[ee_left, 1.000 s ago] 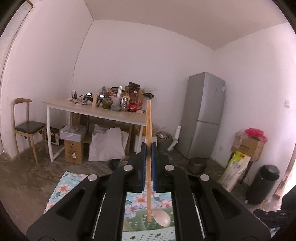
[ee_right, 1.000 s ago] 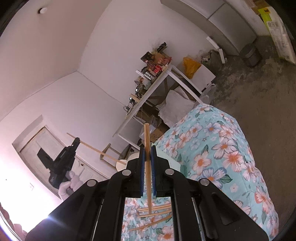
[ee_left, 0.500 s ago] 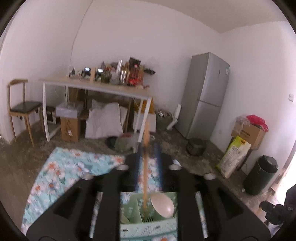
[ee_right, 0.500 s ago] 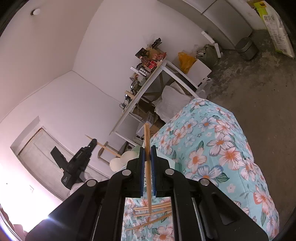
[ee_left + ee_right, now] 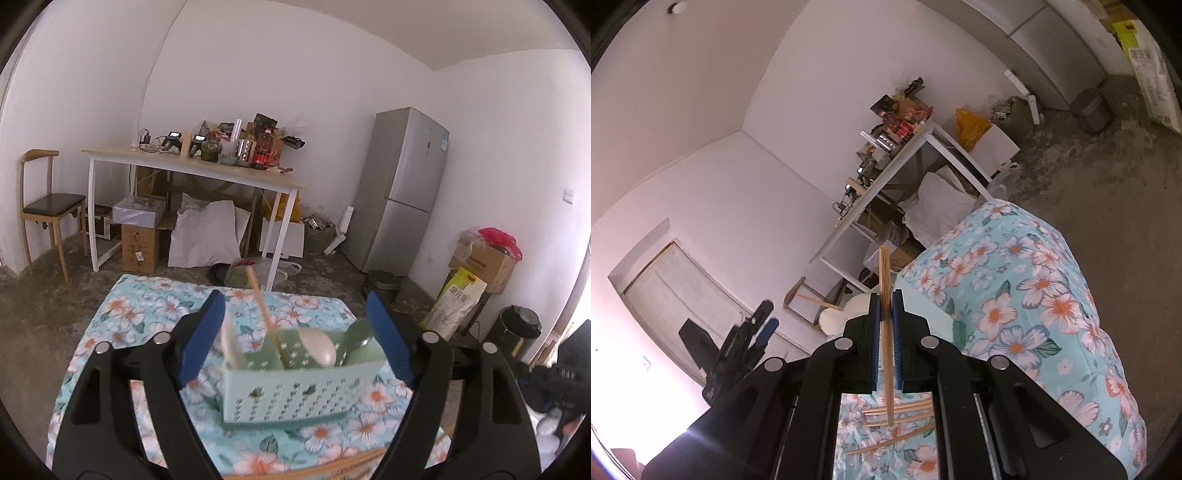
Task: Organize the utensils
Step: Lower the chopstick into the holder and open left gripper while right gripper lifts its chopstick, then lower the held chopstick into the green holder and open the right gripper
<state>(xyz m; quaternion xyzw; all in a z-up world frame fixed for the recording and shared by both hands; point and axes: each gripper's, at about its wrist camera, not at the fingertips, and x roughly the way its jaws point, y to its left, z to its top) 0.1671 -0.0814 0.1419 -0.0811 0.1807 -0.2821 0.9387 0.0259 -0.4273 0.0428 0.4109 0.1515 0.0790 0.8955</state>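
Now spread wide and holding nothing, left gripper (image 5: pixel 295 334), above green basket (image 5: pixel 295 391) on floral cloth (image 5: pixel 147 310); one chopstick (image 5: pixel 266 317) leaning inside, possibly beside spoons. Clamped on an upright chopstick (image 5: pixel 885 325), right gripper (image 5: pixel 885 317); loose chopsticks (image 5: pixel 897 413) lying below.

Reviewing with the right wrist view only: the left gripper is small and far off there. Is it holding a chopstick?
Observer: No. The left gripper is open and empty, with its jaws wide apart.
Operator: What is in front of it?
Observer: A pale green basket on the floral cloth, framed between the jaws.
Operator: Anything inside?
Observer: A chopstick leans in it, with a white spoon and a green spoon to its right.
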